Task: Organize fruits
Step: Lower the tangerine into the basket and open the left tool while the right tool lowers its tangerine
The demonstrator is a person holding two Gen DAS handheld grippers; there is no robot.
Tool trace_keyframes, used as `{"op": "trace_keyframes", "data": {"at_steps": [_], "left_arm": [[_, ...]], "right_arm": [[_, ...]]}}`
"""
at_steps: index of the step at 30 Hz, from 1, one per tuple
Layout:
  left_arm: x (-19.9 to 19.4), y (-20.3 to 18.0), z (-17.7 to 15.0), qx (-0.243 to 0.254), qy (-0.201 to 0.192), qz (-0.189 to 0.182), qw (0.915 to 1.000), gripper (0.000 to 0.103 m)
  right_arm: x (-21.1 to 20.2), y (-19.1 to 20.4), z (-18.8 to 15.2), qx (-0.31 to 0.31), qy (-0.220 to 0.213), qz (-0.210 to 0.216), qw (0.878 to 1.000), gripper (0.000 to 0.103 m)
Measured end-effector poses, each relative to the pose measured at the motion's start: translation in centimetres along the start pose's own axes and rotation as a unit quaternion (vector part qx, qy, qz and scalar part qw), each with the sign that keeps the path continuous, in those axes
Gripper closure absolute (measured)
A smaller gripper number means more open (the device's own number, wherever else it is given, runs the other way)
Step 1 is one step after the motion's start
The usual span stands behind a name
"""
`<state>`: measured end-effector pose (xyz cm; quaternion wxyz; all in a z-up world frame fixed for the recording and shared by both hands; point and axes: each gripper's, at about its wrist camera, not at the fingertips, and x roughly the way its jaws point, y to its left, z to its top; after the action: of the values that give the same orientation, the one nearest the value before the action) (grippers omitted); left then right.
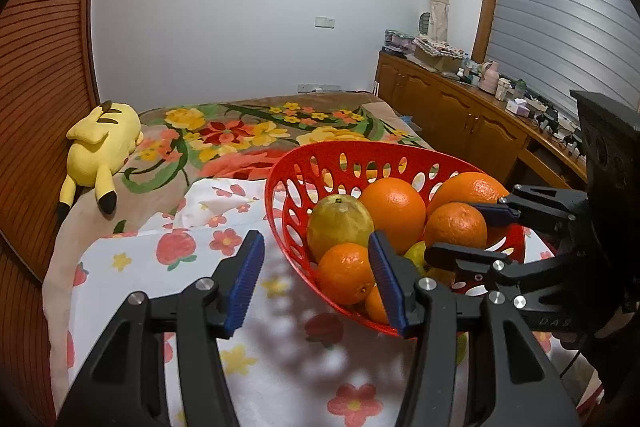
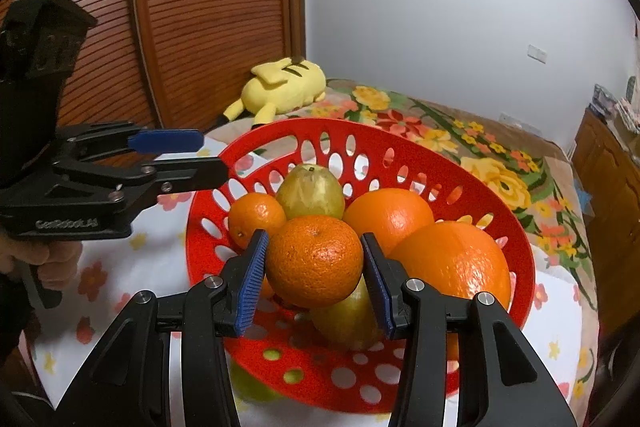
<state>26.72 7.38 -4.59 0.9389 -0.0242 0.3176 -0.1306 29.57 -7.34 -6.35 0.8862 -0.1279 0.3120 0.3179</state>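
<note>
A pear point(image 2: 344, 323) sits half hidden under the mandarin point(image 2: 315, 261), low in the red basket point(image 2: 516, 251) on the bed. The right gripper point(image 2: 315, 277) clamps that mandarin; the left gripper point(image 1: 316, 281) gapes empty beside the rim.

Both wrist views close, angled down, sharing red basket point(image 1: 280, 183)

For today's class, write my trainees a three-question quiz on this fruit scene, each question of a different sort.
1. True or false: the right gripper grips a mandarin.
2. What colour is the basket?
3. The left gripper holds: A) a pear, B) nothing, C) an orange.

Key: 1 true; 2 red; 3 B.
</note>
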Motion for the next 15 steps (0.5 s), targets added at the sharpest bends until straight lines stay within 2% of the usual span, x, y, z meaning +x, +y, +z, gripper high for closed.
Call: {"op": "trace_keyframes", "data": {"at_steps": [15], "left_arm": [[0.09, 0.17, -0.42, 0.0, 0.003, 0.002, 1.0, 0.049]], "right_arm": [[0.21, 0.48, 0.15, -0.003, -0.004, 0.004, 1.0, 0.056]]}}
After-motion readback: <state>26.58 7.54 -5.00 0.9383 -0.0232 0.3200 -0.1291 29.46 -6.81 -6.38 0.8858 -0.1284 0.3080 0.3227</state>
